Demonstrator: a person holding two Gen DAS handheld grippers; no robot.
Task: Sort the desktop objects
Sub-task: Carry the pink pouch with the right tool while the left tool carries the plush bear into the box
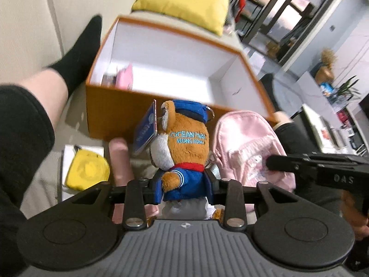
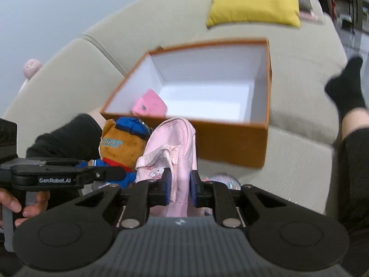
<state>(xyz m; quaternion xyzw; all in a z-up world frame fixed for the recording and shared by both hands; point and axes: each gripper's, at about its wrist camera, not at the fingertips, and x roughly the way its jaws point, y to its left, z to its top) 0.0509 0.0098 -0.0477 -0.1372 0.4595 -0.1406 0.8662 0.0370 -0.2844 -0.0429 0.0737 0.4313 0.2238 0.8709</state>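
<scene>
On the left I see my own leg in a black sock (image 1: 78, 53) lying on the beige sofa (image 1: 27, 18), close beside the left wall of the orange box (image 1: 120, 117). The box stands open with white inside, and most of its floor is bare; only a pink object (image 2: 151, 105) lies in the near left corner, half hidden by the wall, so I cannot name it. Below the box on the left there is a yellow pouch (image 1: 86, 170) on a white card.

My left claw (image 1: 184, 184) is clamped on the body of a plush bear (image 1: 184, 143) in blue sailor jacket and blue cap, with "OCEAN PARK HONG KONG" on the back of its head and a blue tag at its side. Its legs are cut off behind the claw.

Just to the right, touching the bear, my right claw (image 2: 180, 188) is pinched on the fabric of a small pink backpack (image 2: 173, 143). Both things are held in front of the near wall of the box. A yellow cushion (image 2: 251, 0) lies behind the box.
</scene>
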